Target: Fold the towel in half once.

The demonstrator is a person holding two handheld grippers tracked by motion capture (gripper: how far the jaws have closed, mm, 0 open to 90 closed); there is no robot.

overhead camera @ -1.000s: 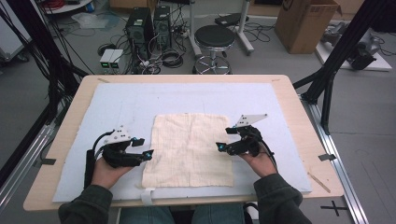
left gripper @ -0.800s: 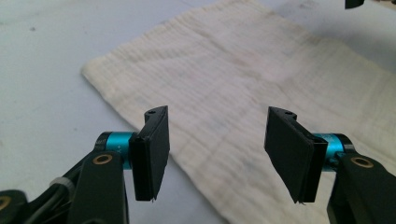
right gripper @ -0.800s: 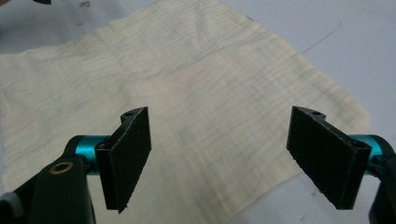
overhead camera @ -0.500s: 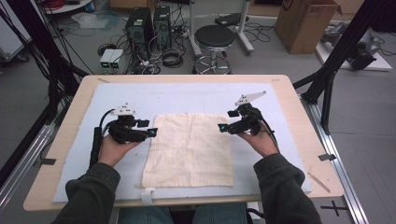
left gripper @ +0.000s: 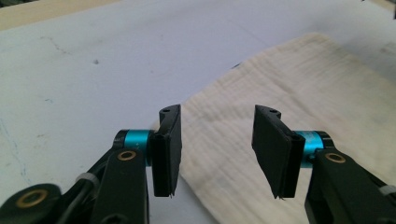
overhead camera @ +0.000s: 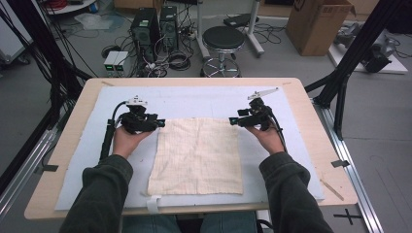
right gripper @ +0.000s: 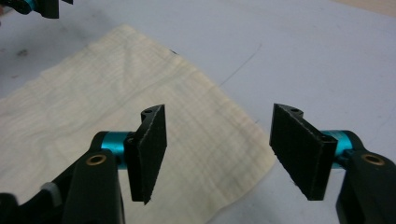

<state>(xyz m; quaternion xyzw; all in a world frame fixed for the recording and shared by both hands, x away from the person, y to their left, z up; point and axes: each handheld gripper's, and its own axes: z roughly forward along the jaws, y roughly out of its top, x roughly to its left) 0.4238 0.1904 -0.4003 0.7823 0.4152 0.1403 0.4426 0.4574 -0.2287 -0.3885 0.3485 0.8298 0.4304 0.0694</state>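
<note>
On the worktop [overhead camera: 311, 97], you moved both wide-open grippers, left gripper [overhead camera: 160, 124] and right gripper [overhead camera: 232, 121], up to the cloth's [overhead camera: 197, 155] far corners, ready to pinch.

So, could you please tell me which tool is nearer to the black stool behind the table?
Right. The right tool sits almost straight below the stool; the left tool lies farther off to its left.

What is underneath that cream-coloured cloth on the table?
The cream cloth lies flat on a pale blue-grey mat, which covers most of the wooden table. The mat shows all around the cloth. Whatever might be directly beneath the cloth is covered, though no bulge shows.
</note>
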